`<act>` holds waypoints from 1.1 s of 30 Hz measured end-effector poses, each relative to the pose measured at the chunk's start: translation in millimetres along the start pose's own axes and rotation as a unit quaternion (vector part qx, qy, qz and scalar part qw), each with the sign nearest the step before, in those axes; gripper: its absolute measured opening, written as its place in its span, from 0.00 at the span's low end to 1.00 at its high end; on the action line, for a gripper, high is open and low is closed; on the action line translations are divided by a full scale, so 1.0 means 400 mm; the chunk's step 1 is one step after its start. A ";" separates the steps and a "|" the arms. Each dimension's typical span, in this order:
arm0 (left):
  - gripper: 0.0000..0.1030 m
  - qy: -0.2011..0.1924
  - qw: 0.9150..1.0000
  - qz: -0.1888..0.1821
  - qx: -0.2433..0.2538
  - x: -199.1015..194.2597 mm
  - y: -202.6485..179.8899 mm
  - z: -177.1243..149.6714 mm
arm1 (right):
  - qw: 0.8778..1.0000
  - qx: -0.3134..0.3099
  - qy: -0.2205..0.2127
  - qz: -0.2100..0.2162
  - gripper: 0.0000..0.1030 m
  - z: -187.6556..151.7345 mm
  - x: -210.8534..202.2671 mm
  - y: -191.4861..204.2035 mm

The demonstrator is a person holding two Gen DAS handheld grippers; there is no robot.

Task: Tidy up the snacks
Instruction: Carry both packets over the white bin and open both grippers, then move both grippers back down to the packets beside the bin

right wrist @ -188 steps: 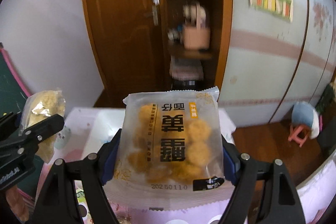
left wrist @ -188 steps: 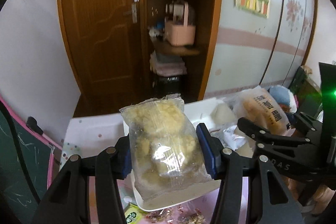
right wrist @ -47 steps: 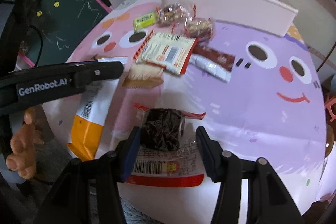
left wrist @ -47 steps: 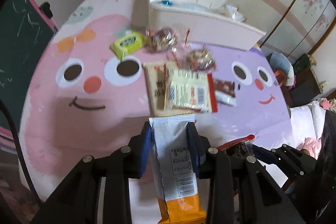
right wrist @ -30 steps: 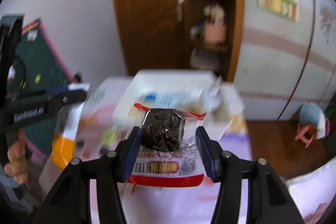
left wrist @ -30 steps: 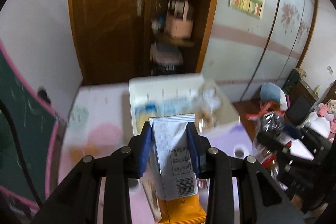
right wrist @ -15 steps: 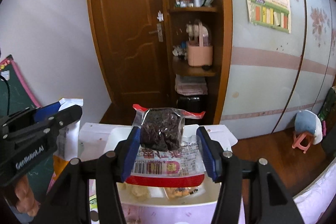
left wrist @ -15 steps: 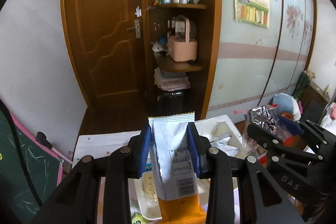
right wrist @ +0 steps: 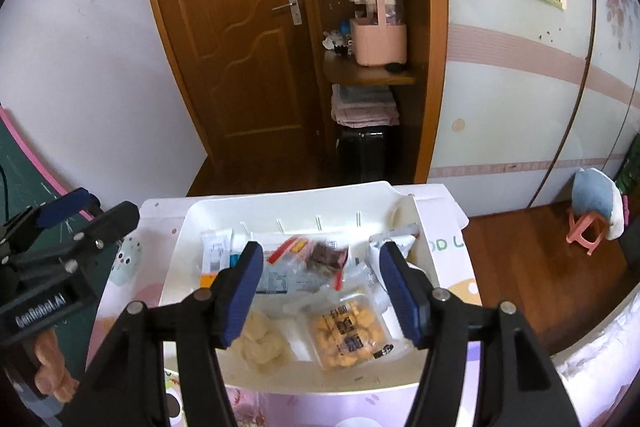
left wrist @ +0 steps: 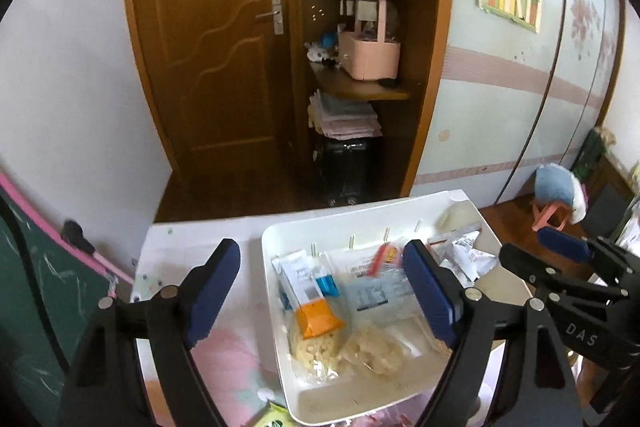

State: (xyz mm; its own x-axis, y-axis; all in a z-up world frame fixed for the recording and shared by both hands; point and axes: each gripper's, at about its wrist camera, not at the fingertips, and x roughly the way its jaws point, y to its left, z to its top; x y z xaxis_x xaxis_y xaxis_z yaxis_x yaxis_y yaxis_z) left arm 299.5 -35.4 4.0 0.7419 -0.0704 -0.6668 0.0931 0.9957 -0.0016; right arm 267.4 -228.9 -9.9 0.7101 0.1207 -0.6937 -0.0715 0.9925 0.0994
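Observation:
A white bin [left wrist: 276, 323] [right wrist: 404, 203] stands at the table's far edge and holds several snack packs. The white and orange pack [left wrist: 310, 301] lies at the bin's left. The dark snack pack with red edges [right wrist: 322, 257] lies blurred in the bin's middle. A pack of orange puffs [right wrist: 348, 333] and pale biscuit packs [right wrist: 260, 341] lie at the bin's near side. My left gripper [left wrist: 320, 301] is open and empty above the bin's left part. My right gripper [right wrist: 322, 293] is open and empty above the bin's middle.
The table has a pink and purple cartoon cover [left wrist: 228, 359]. A green chalkboard [left wrist: 28, 291] stands at the left. Behind the table are a wooden door [left wrist: 208, 39] and shelves with a pink basket [left wrist: 368, 57]. A small stool [right wrist: 592, 211] stands at the right.
Both grippers have opened. The white and orange pack has dropped from my left gripper into the bin, and the dark snack pack has dropped from my right gripper into it.

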 end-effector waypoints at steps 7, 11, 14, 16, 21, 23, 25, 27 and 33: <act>0.80 -0.048 0.999 -0.005 -0.013 -0.103 0.033 -0.050 | 1.000 -0.017 -0.016 -0.004 0.59 -0.020 -0.085 0.023; 0.80 -0.066 0.998 -0.003 0.005 -0.187 0.028 -0.067 | 0.999 -0.026 -0.027 -0.006 0.60 -0.042 -0.154 0.040; 0.80 -0.074 0.997 -0.011 0.010 -0.252 0.022 -0.073 | 0.999 -0.024 -0.034 -0.001 0.62 -0.059 -0.204 0.047; 0.80 -0.086 0.996 -0.016 0.015 -0.300 0.015 -0.085 | 0.999 -0.025 -0.040 0.001 0.64 -0.071 -0.238 0.053; 0.81 -0.088 0.995 -0.027 0.032 -0.396 -0.003 -0.129 | 0.998 -0.036 -0.049 0.004 0.69 -0.107 -0.311 0.072; 0.81 -0.082 0.995 -0.028 0.042 -0.426 -0.010 -0.148 | 0.998 -0.042 -0.049 0.005 0.69 -0.125 -0.332 0.080; 0.81 -0.073 0.995 -0.025 0.056 -0.449 -0.018 -0.173 | 0.998 -0.049 -0.050 0.006 0.69 -0.144 -0.352 0.090; 0.81 -0.061 0.996 -0.026 0.062 -0.463 -0.020 -0.193 | 0.997 -0.056 -0.052 0.011 0.69 -0.163 -0.372 0.102; 0.82 -0.033 0.997 -0.047 0.046 -0.477 0.002 -0.276 | 0.996 -0.073 -0.036 0.033 0.72 -0.234 -0.378 0.126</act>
State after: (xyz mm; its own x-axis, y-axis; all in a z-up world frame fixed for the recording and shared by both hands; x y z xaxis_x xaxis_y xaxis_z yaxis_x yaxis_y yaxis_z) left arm 84.8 -14.6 48.8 0.7686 -0.1696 -0.6169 0.2221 0.9750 0.0087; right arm 90.9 -195.1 33.4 0.7480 0.1899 -0.6359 -0.2177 0.9754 0.0352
